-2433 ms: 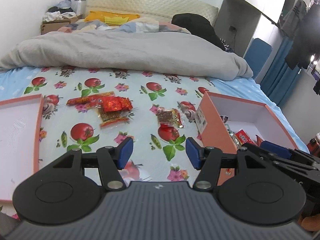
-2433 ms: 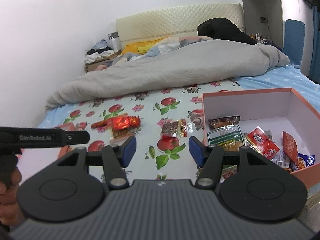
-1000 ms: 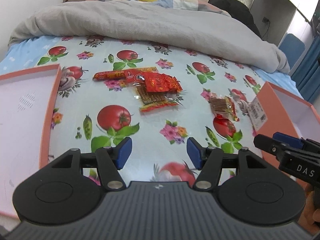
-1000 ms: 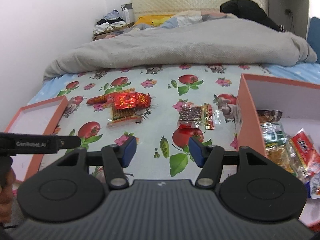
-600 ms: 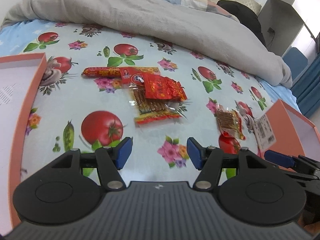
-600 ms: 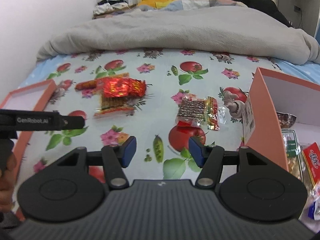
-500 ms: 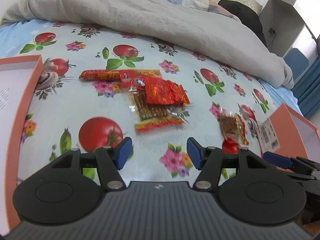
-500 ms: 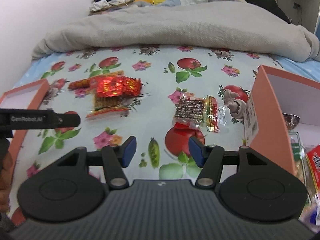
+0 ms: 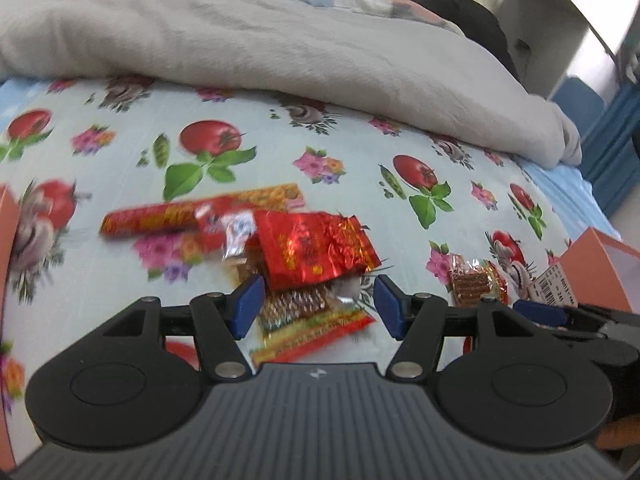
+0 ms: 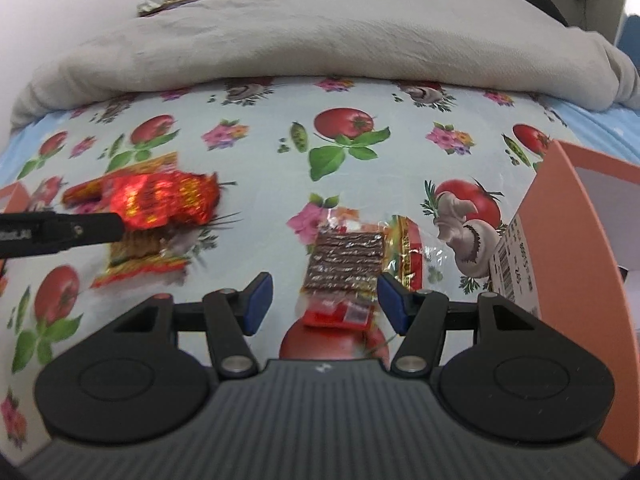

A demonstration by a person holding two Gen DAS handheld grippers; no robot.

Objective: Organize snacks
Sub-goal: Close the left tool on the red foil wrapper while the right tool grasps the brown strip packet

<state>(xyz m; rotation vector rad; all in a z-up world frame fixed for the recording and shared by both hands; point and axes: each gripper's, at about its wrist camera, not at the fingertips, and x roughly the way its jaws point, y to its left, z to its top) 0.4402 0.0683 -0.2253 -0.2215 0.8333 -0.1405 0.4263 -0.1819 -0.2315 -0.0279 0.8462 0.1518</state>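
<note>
Left gripper (image 9: 316, 298): my fingers stand spread with nothing pinched. In the last second or so I've brought them in low over the snack pile, which now sits right between the blue pads; before, it lay well ahead of me.

Right gripper (image 10: 325, 300): also spread and empty. It has closed in the same way, so the clear brown-snack packet (image 10: 344, 264) now lies between its pads, not yet touched as far as I can tell.

Snack pile: a clear packet with a red-yellow edge (image 9: 310, 322) lies nearest me, the shiny red foil pack (image 9: 314, 250) lies on top of it, and the long red sausage stick (image 9: 160, 218) reaches away to the left. All rest on the tomato-print cloth (image 9: 360, 152).

Orange box (image 10: 560, 216): just right of the brown-snack packet, its barcode label facing me. That is where I judge the loose snacks belong.

What it means: both approaches look nearly done; I judge the next step is to lower and pinch, one packet per hand. The stacked pile may slide or come up two at once.

Far: grey duvet (image 10: 320, 36) bunched across the bed, well clear of the work.
</note>
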